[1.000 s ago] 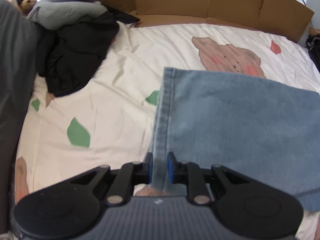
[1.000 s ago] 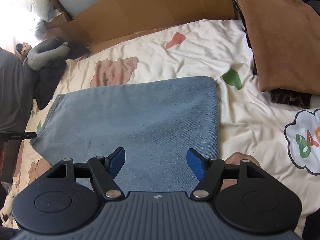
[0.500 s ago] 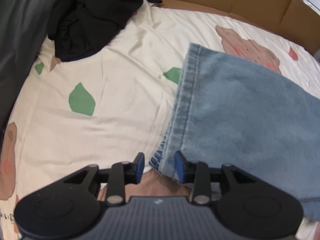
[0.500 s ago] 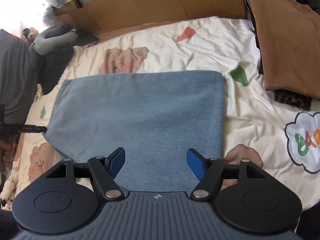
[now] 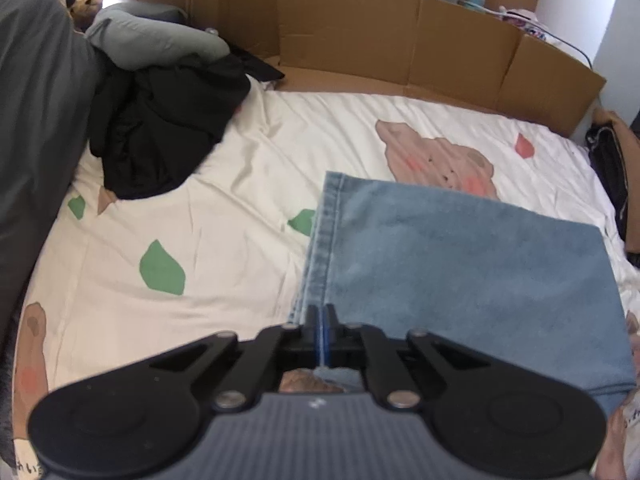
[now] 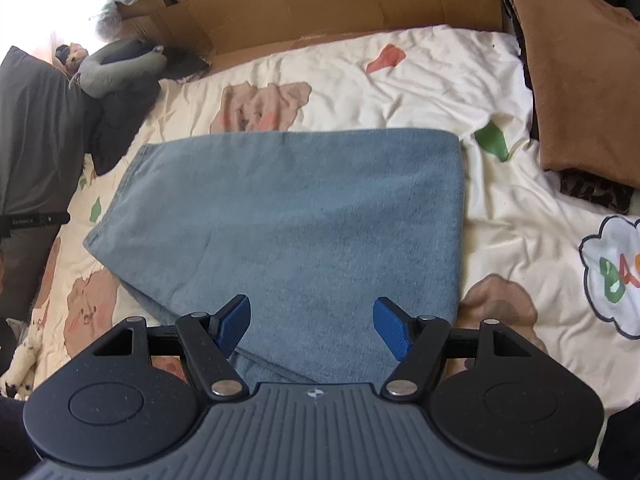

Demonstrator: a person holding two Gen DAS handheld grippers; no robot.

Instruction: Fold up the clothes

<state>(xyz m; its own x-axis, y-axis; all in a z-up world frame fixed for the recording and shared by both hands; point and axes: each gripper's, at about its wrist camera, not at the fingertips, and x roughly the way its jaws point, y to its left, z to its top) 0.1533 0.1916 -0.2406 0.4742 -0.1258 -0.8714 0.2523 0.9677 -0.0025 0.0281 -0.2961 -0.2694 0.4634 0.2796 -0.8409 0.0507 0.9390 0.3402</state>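
Folded blue jeans lie flat on the printed white bedsheet. Their stitched hem runs down the left side toward me. My left gripper hovers over the near end of that hem, fingers pressed together, with no cloth showing between the pads. In the right wrist view the jeans fill the middle, their near left corner folded under. My right gripper stands wide open over their near edge, and its blue pads hold nothing. A black part of the left gripper pokes in from the left, just short of the hem.
A heap of black clothes and a grey cushion lie at the bed's far left. Cardboard panels line the far edge. A folded brown garment sits on a dark patterned one at the right. Dark grey fabric borders the left.
A second ago my left gripper pinched the jeans hem. It opened half a second ago and is now shut again, slightly drawn back. The right gripper stayed open, barely moving.
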